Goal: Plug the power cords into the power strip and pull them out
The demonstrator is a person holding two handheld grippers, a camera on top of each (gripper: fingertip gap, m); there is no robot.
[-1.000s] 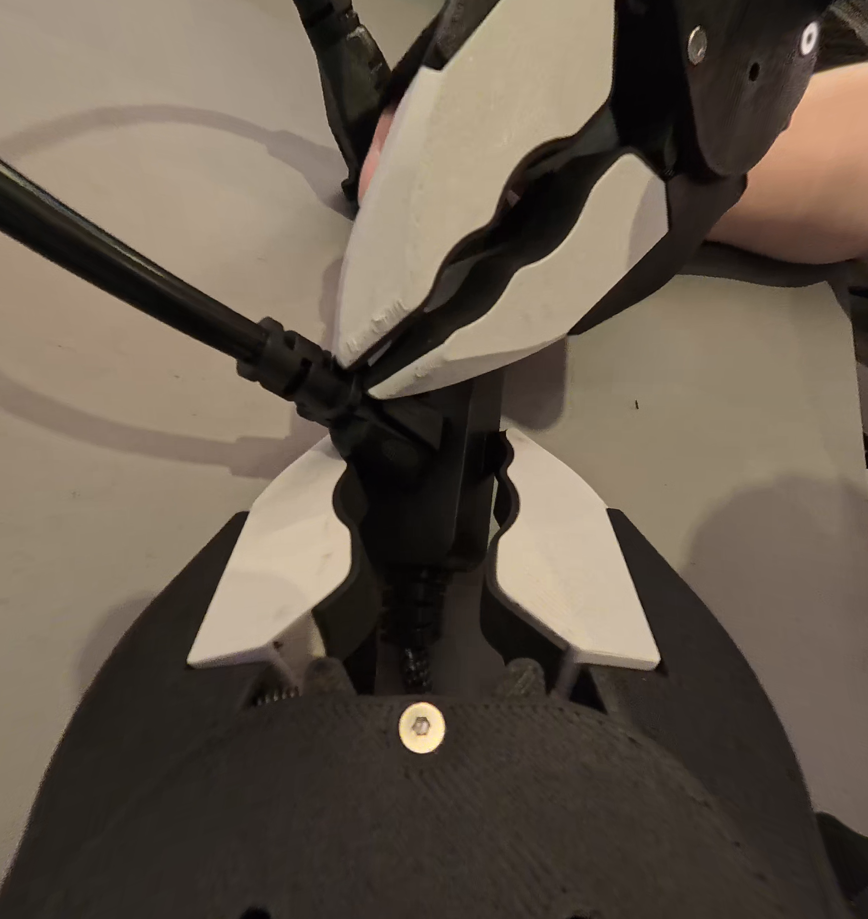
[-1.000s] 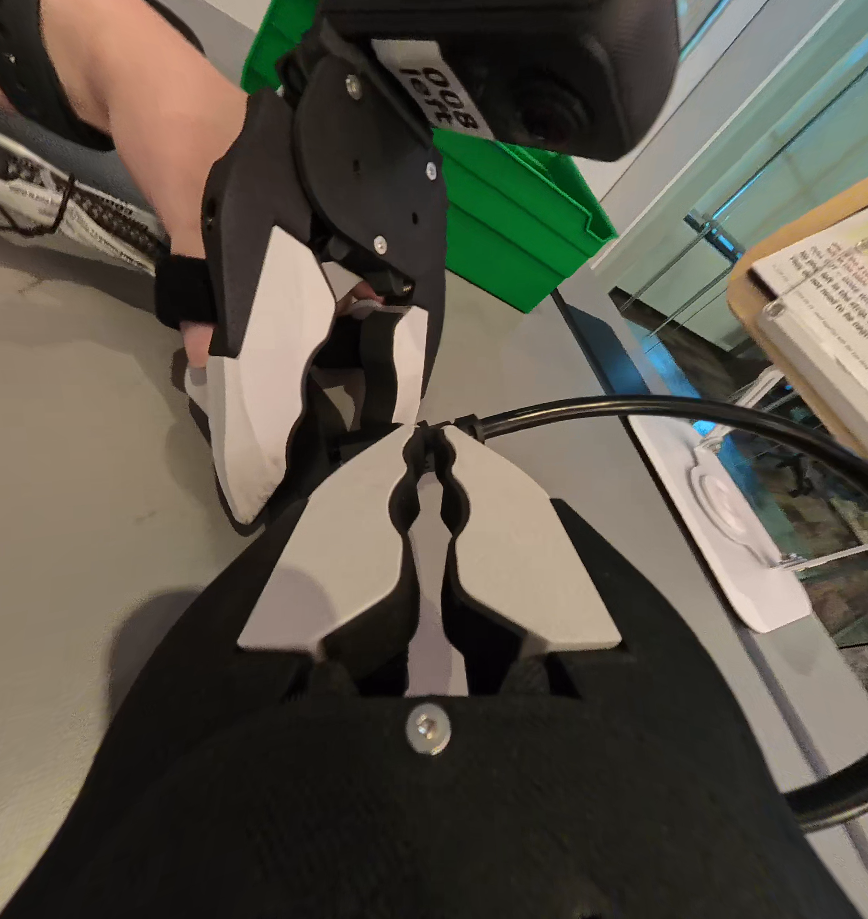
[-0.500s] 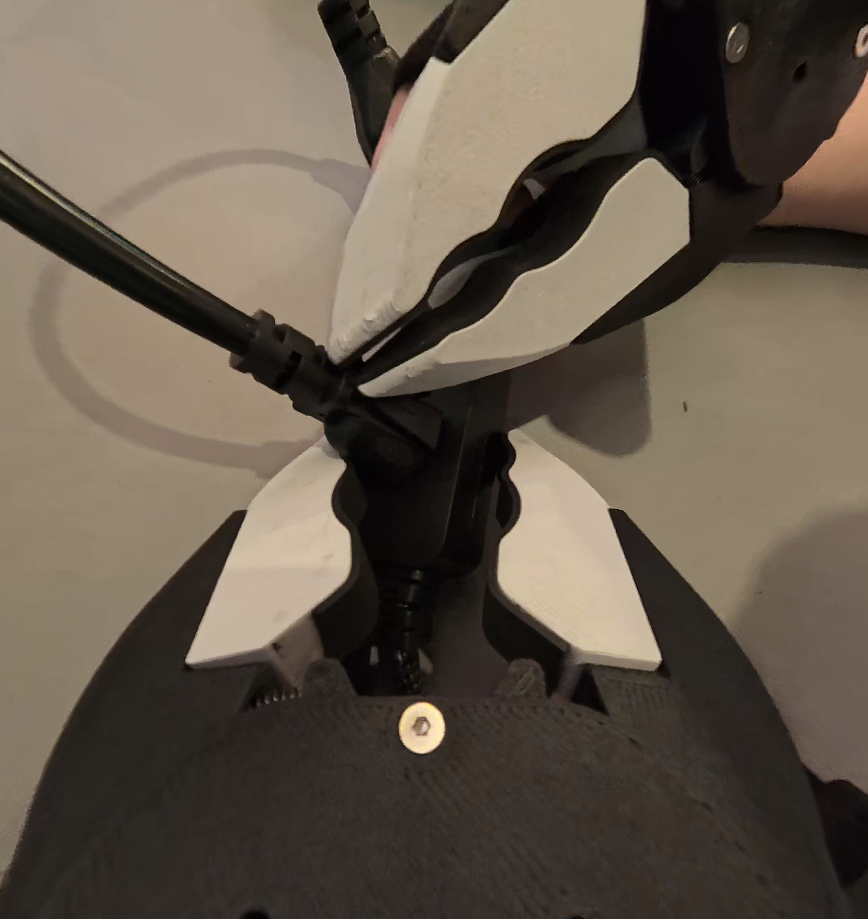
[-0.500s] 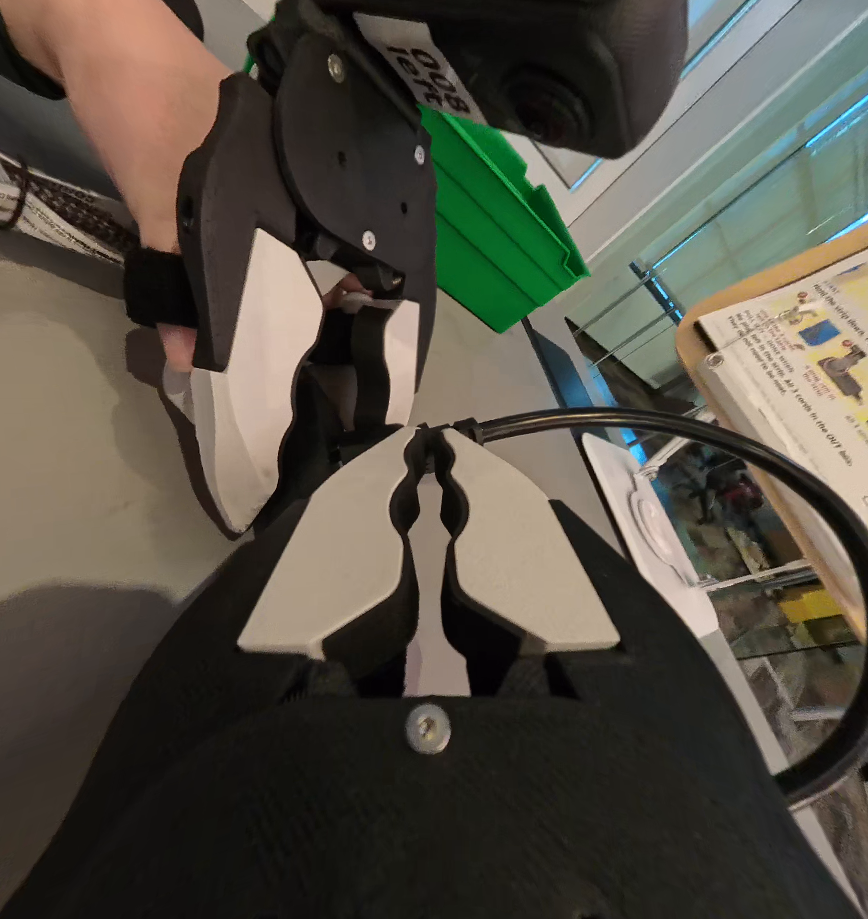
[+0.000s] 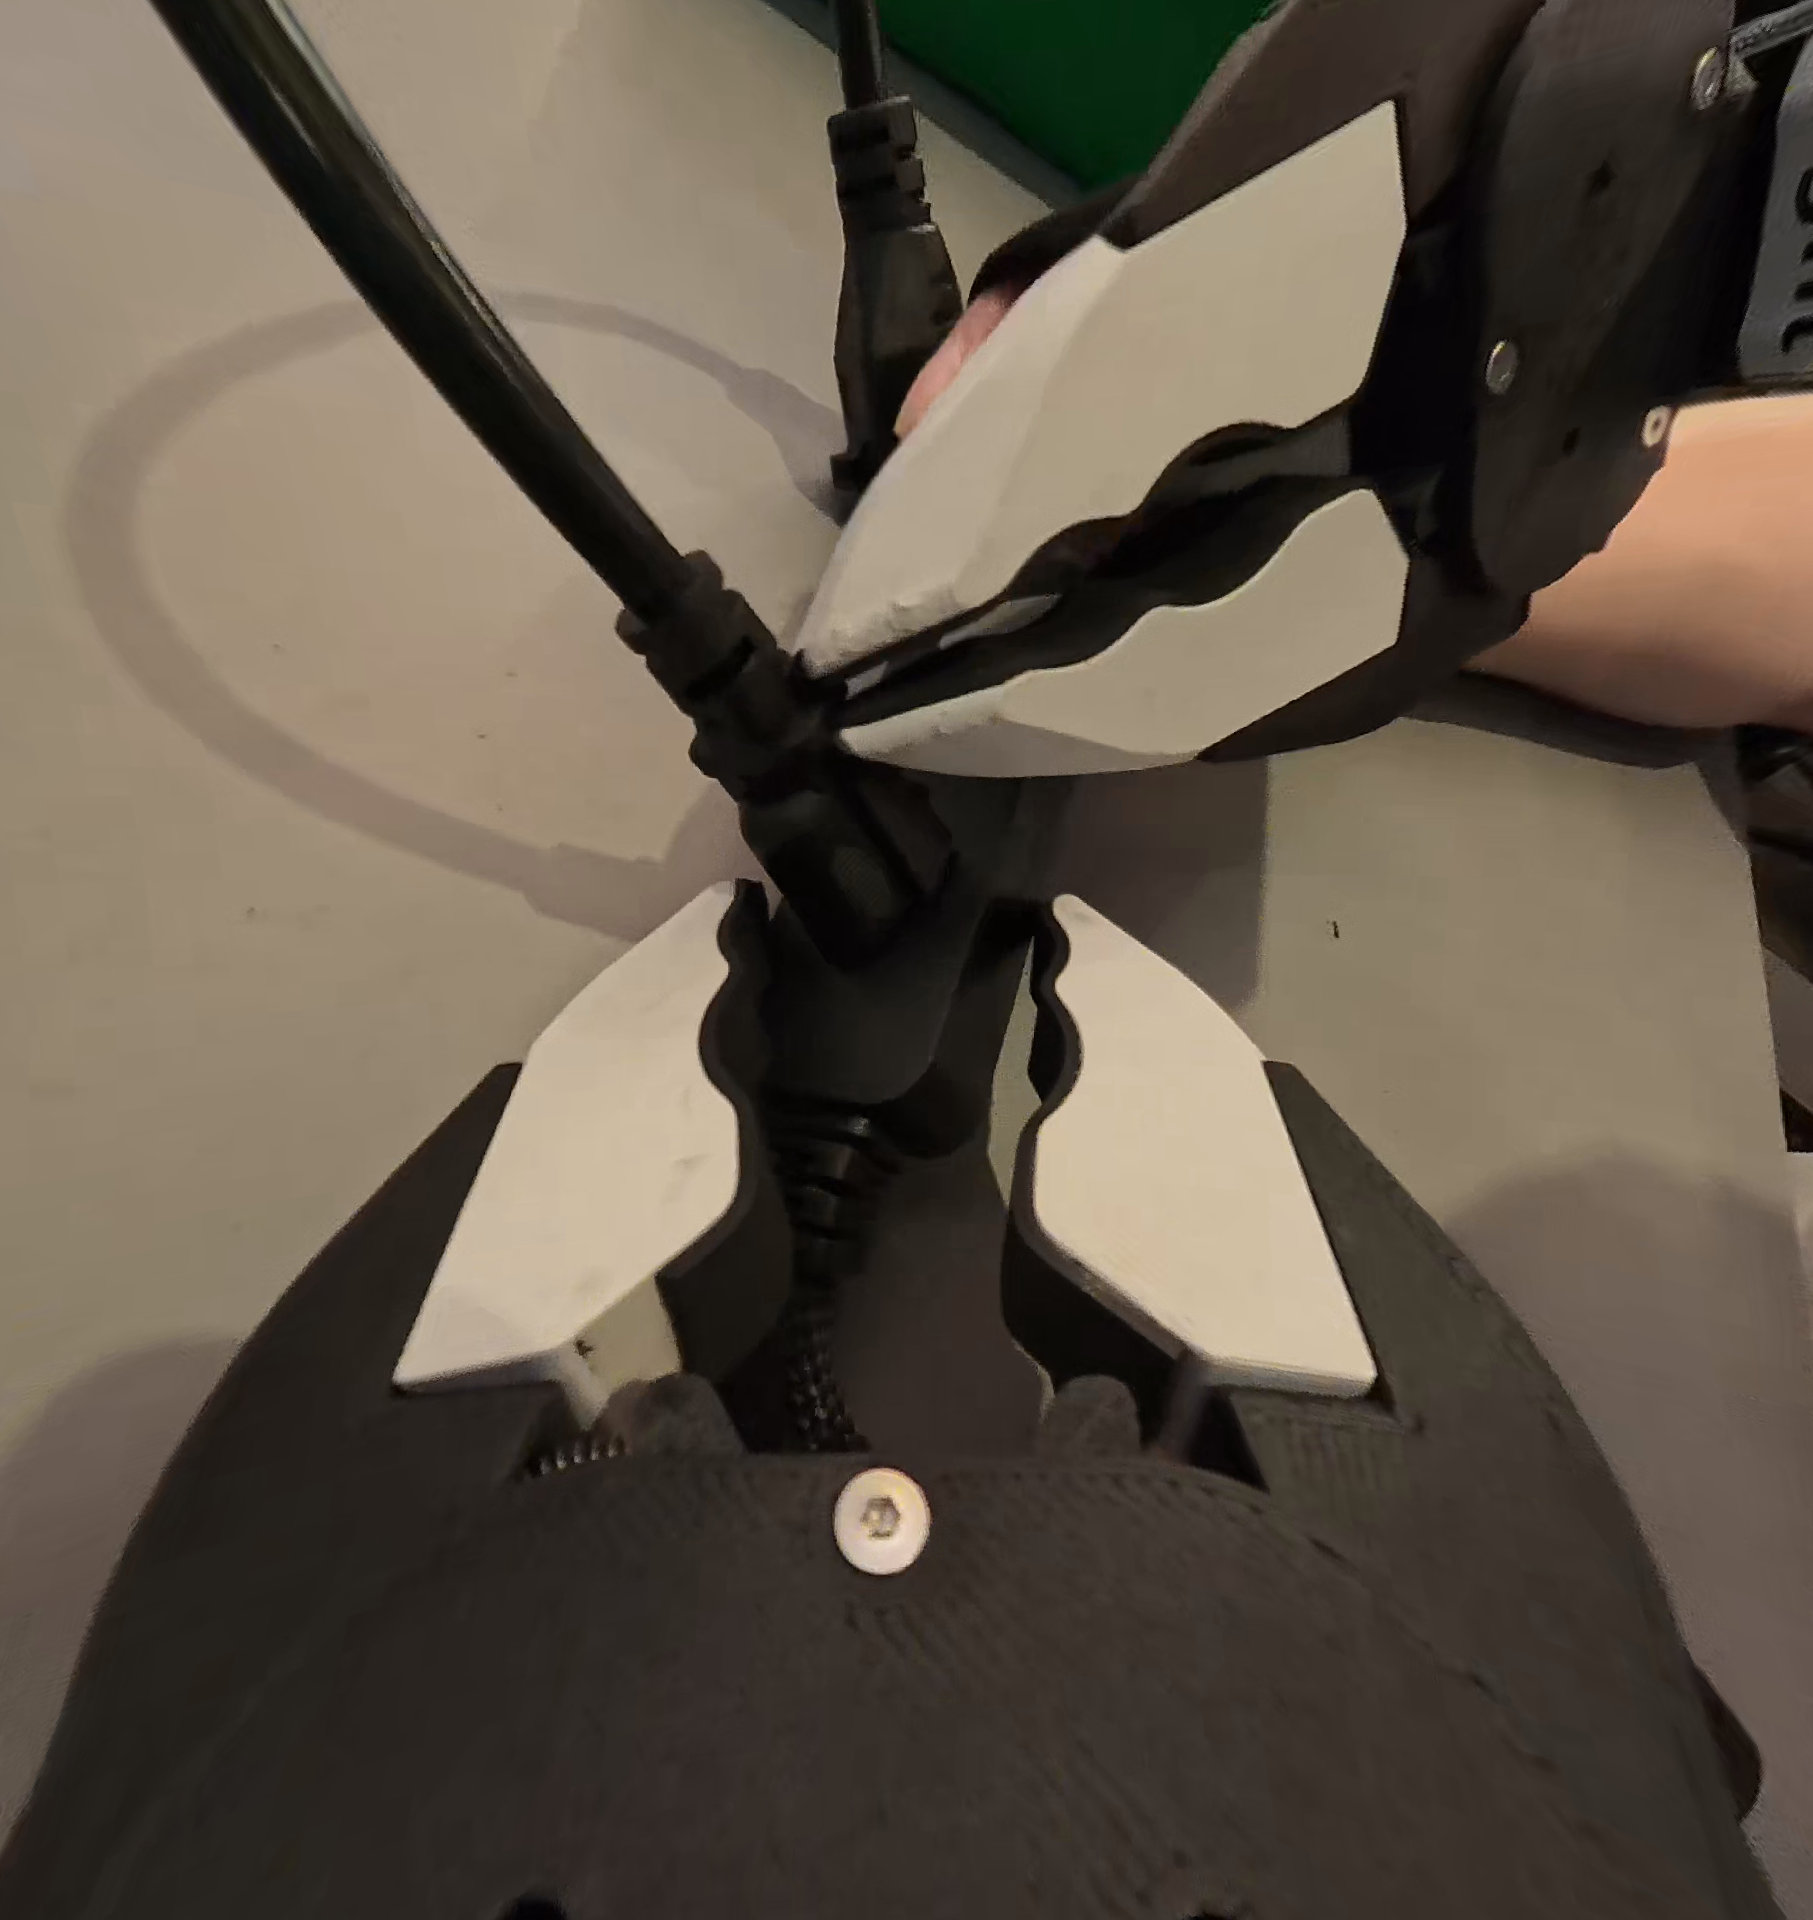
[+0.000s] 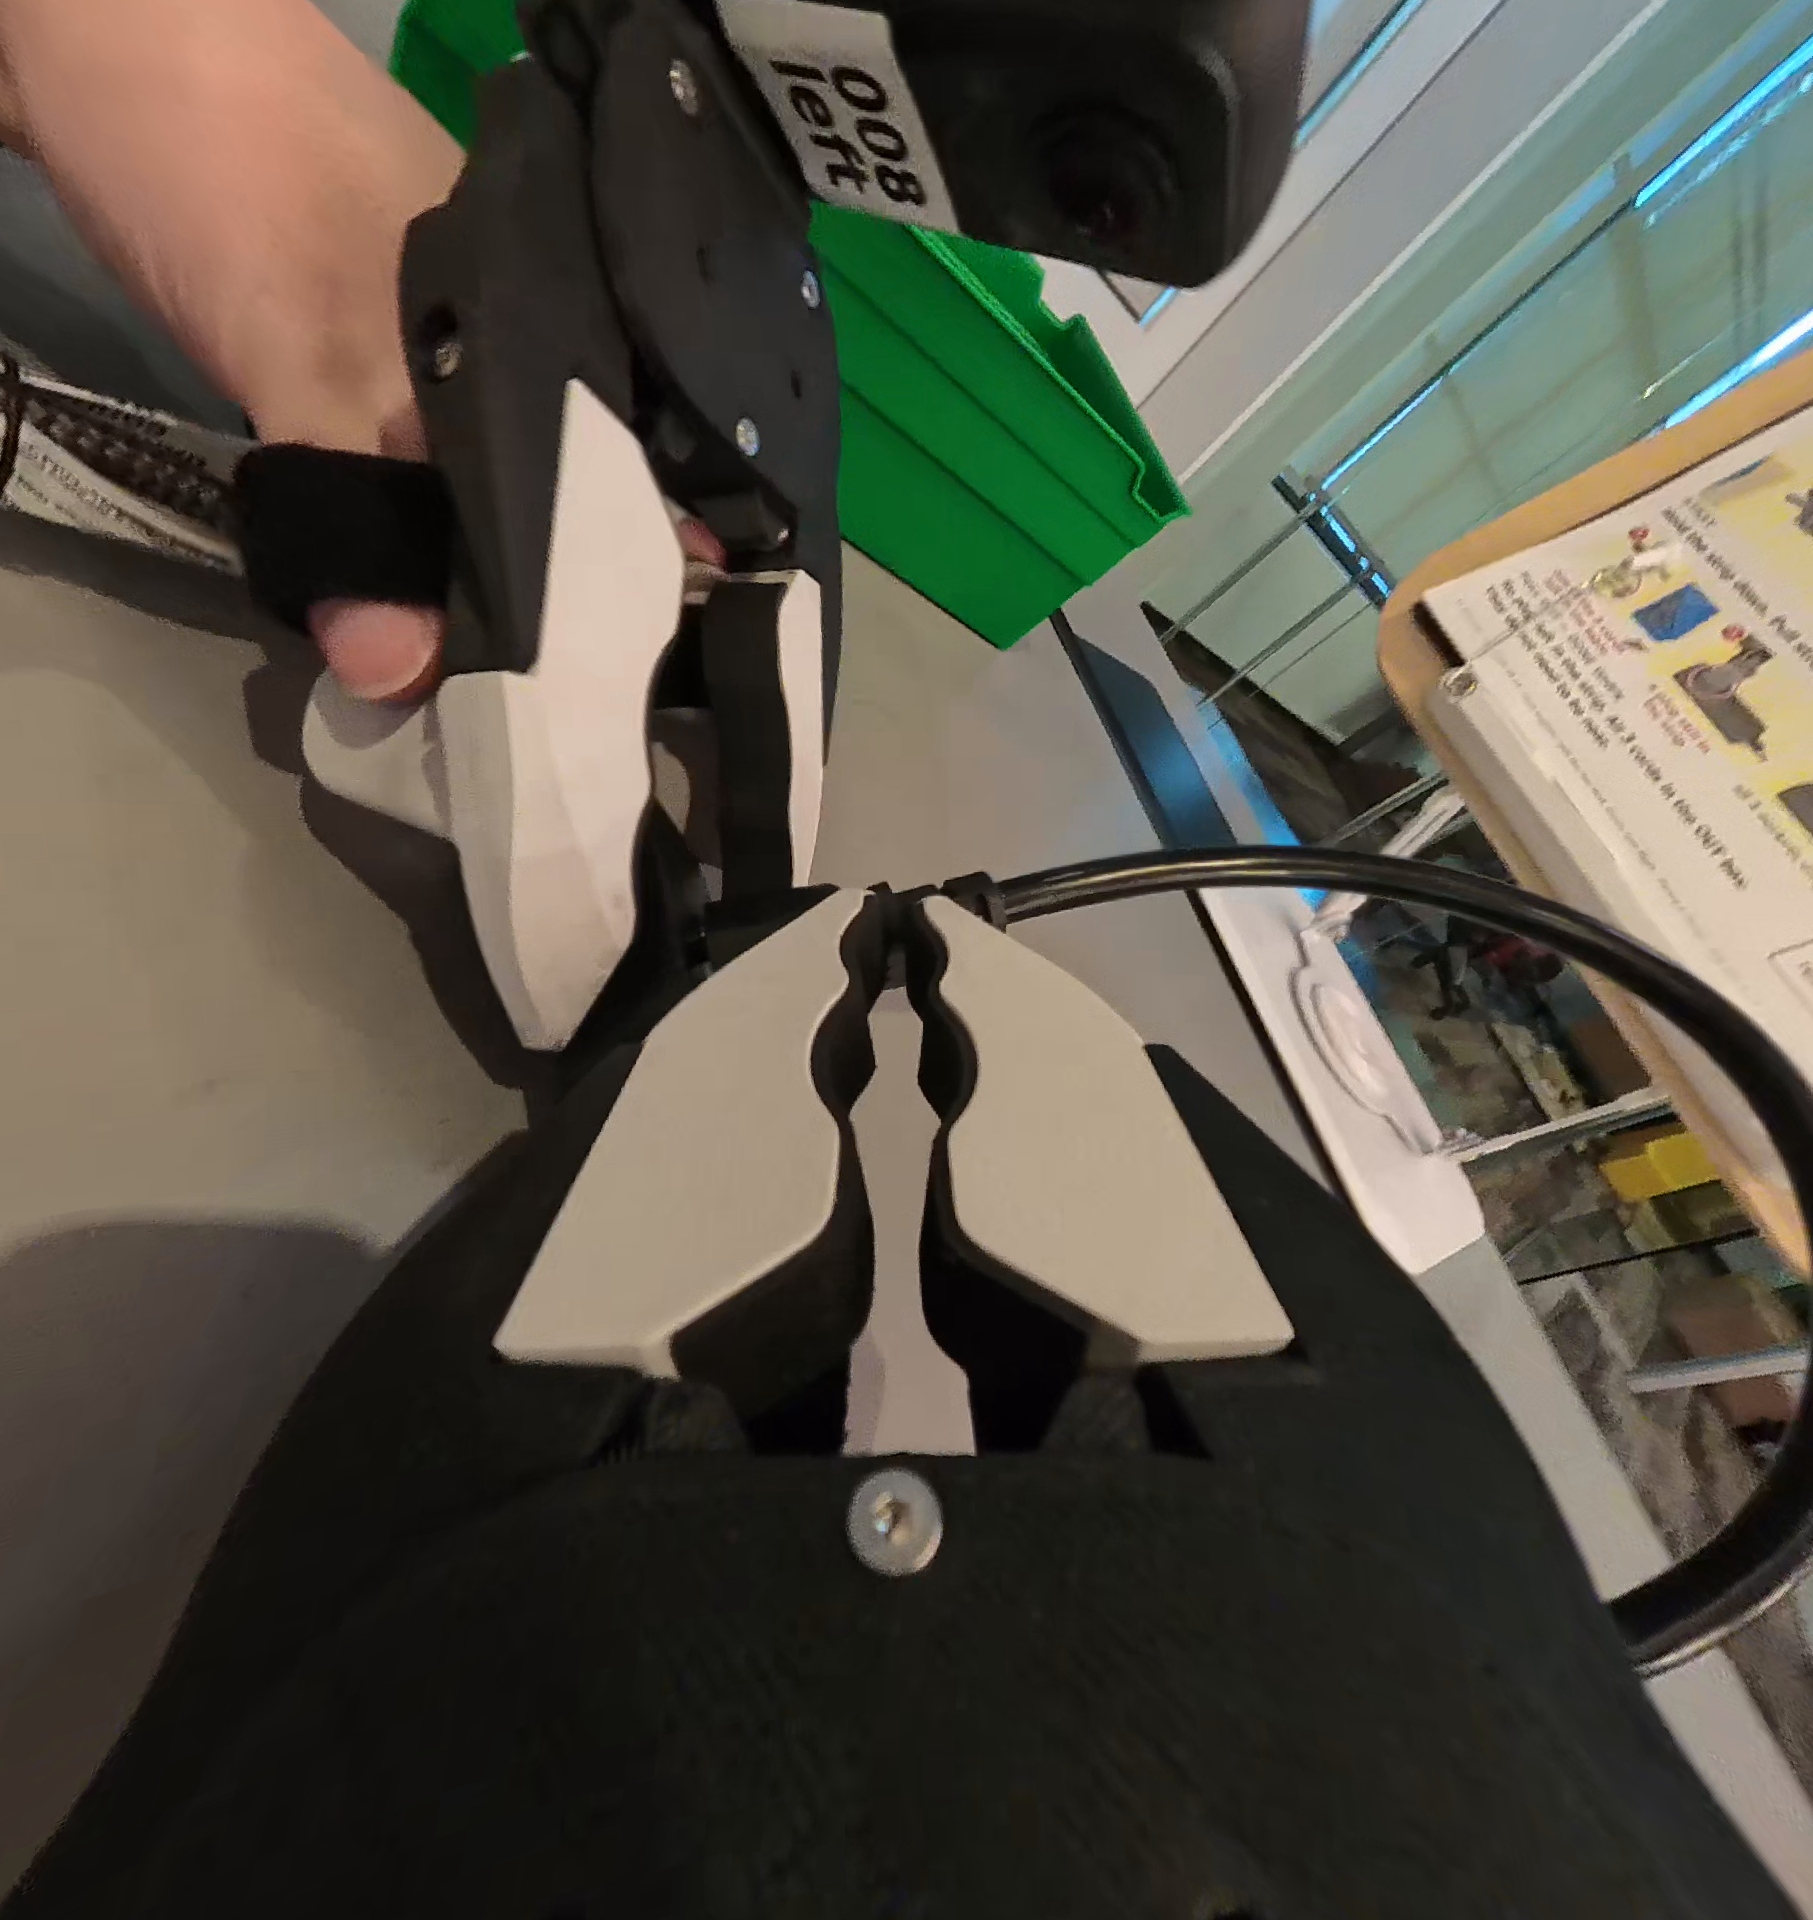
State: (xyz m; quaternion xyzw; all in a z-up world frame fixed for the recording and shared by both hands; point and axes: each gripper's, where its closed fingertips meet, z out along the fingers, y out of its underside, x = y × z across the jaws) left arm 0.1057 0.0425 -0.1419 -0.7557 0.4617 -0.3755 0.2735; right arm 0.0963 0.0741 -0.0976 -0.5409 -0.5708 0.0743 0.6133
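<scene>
In the left wrist view my left gripper [image 5: 891, 914] is shut on the end of the black power strip [image 5: 860, 1049], whose braided cable runs back between the fingers. My right gripper [image 5: 829, 691] comes in from the upper right and is shut on a black plug [image 5: 829, 862] that sits at the strip. Its thick power cord [image 5: 445, 312] rises to the upper left. A second black plug [image 5: 886, 239] stands farther along. In the right wrist view my right gripper [image 6: 886, 914] pinches the plug, its cord [image 6: 1504, 935] loops right, and the left gripper [image 6: 673, 935] is just beyond.
The grey table [image 5: 258, 935] lies under both grippers. A green bin [image 6: 964, 436] stands behind the left gripper. An illustrated instruction board [image 6: 1712, 727] and a white plate-like fitting [image 6: 1349, 1091] are at the table's right edge. Hands hold both grippers. Spacing between my two grippers at the tips: around 5 cm.
Both grippers keep their grips. The plug's cord now rises more steeply to the upper left, and the second plug and the green bin have come into the left wrist view.
</scene>
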